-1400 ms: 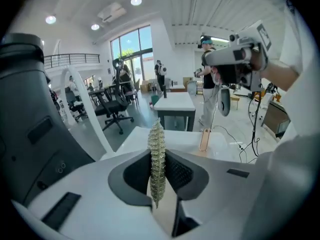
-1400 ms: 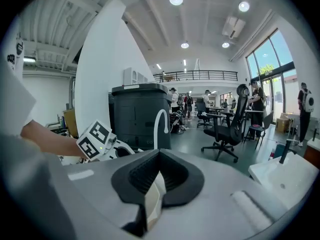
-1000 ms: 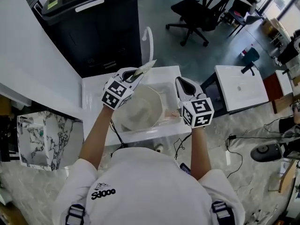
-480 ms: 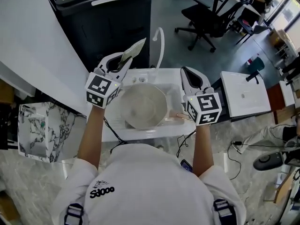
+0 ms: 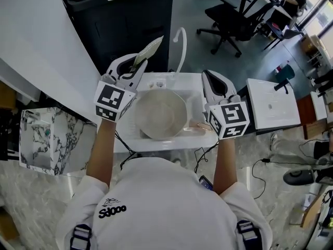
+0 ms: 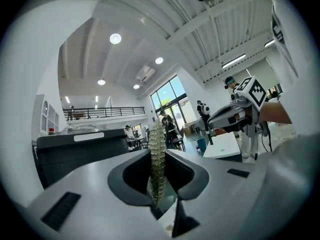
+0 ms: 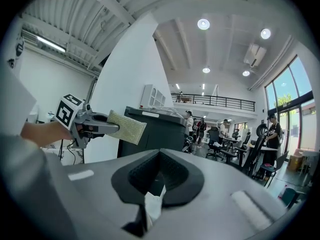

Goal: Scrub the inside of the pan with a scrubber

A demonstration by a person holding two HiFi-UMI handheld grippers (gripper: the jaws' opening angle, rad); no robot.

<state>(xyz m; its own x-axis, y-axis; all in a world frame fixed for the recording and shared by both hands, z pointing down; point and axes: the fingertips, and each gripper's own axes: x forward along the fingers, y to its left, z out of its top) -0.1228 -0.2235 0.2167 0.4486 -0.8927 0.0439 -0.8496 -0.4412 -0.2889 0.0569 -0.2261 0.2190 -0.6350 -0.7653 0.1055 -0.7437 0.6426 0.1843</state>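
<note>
Down in the white sink [image 5: 196,99] below you sits the one pan [image 5: 158,116], pale and round, its handle [image 5: 200,125] pointing toward your right side. You have a single scrubber [image 5: 148,50], a flat greenish-yellow pad, and it is not in the pan: your left gripper [image 5: 137,66] has it clamped between its jaws, held up above the sink's far left corner with the pad sticking out past the jaw tips. Your left gripper view shows the pad edge-on [image 6: 157,144], pinched upright between the two jaws. Your right gripper [image 5: 210,81] hovers over the right side of the sink, beside the pan's rim and clear of it; its own view shows the two jaws pressed together with nothing between them [image 7: 159,184], and the scrubber [image 7: 126,127] across from it on your other gripper. One white curved faucet [image 5: 180,38] rises at the back of the sink. Beyond it stands one large black bin [image 5: 125,14], and further off are two black office chairs [image 5: 229,20].
</note>
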